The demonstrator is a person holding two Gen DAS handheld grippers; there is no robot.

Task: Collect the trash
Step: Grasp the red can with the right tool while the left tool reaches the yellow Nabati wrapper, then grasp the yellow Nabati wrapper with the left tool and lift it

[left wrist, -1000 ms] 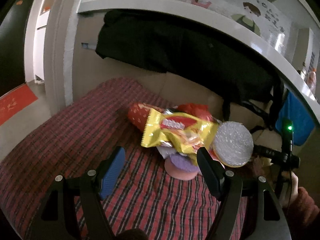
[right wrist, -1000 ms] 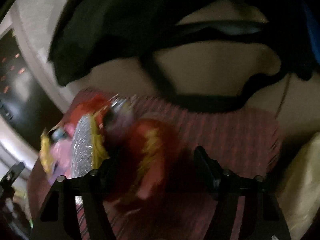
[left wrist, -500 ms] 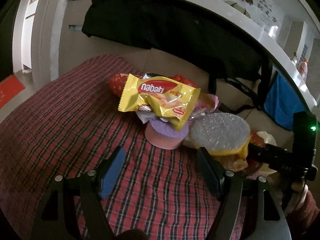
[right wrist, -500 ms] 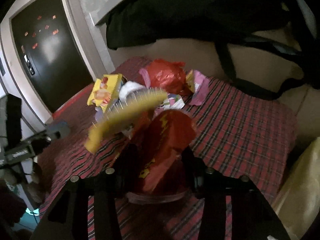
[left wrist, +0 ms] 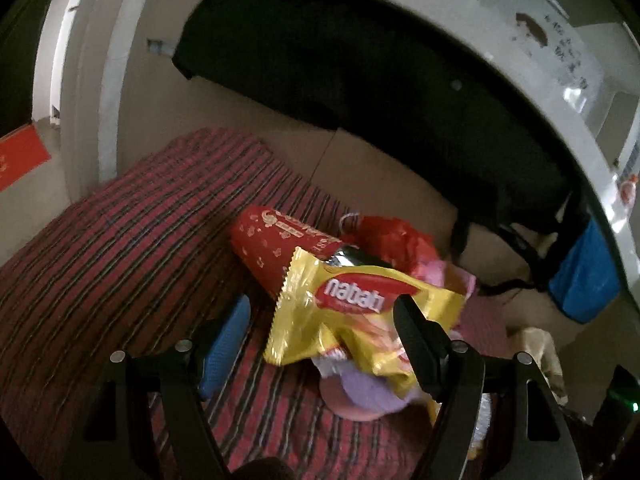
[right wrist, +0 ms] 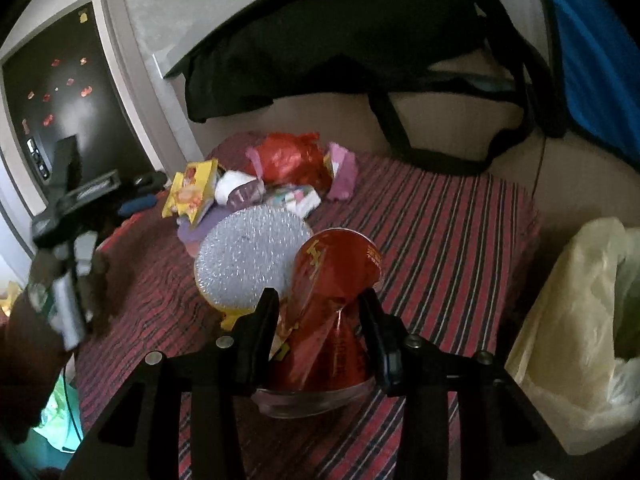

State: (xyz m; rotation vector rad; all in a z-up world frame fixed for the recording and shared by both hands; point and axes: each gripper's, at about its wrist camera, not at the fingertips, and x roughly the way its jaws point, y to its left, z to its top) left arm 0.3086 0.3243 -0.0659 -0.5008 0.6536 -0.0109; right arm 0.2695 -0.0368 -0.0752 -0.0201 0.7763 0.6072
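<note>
A heap of trash lies on the red plaid cushion [left wrist: 120, 264]: a yellow Nabati wrapper [left wrist: 340, 320], a red paper cup [left wrist: 272, 248], a red plastic bag [left wrist: 396, 236] and a purple-and-pink cup [left wrist: 360, 396]. My left gripper [left wrist: 320, 304] is open, and the yellow wrapper lies between its fingers, touching neither pad. My right gripper [right wrist: 318, 308] is shut on a crushed red cup [right wrist: 336, 276], whose silver foil lid [right wrist: 248, 260] sticks out to the left. Beyond it I see the heap again with the yellow wrapper [right wrist: 190, 192]. The left gripper [right wrist: 136, 204] shows blurred at the left.
A black bag [right wrist: 340, 48] hangs over the bench back, its straps drooping toward the cushion. A blue cloth [right wrist: 592, 64] hangs at the right. A pale yellow plastic bag [right wrist: 580, 320] stands open beside the cushion's right edge. A dark door [right wrist: 60, 112] is at the left.
The right gripper closed on the red cup and drew it away from the heap with its foil lid. The left gripper moved in over the heap until the yellow wrapper lay between its fingers.
</note>
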